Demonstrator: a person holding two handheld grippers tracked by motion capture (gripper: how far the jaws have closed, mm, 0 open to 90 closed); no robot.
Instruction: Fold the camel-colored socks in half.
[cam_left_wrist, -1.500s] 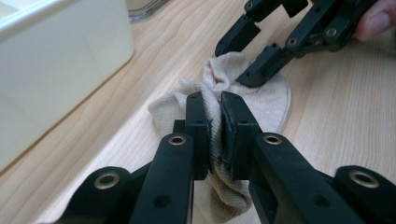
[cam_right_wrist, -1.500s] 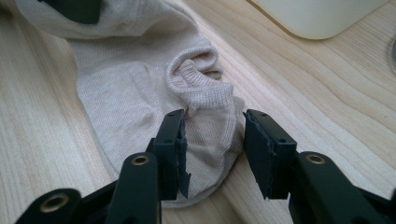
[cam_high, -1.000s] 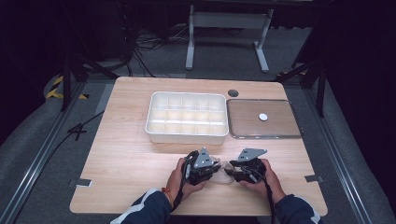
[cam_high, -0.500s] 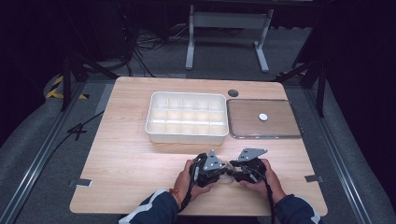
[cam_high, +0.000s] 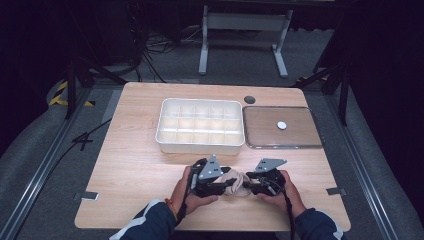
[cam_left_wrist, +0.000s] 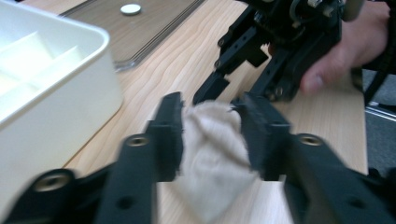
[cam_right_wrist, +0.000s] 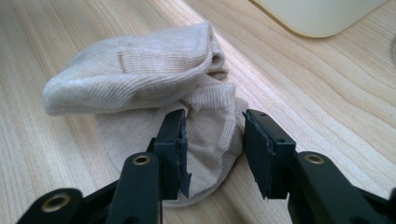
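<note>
A beige sock lies bunched on the wooden table near its front edge, between my two grippers. My left gripper comes at it from the left. In the left gripper view its jaws have just been opening, and the sock fills the gap between the left gripper's pads. My right gripper comes from the right. In its own view, the right gripper is shut on a fold of the sock, which rests on the table.
A white compartment tray stands behind the grippers at mid-table. To its right lies a flat brown panel with a metal rim, carrying a small white disc. Bare wood stretches to the left of the hands.
My left gripper shifted sideways by the sock and rose a little, and its jaws now stand apart. The right gripper has kept still.
</note>
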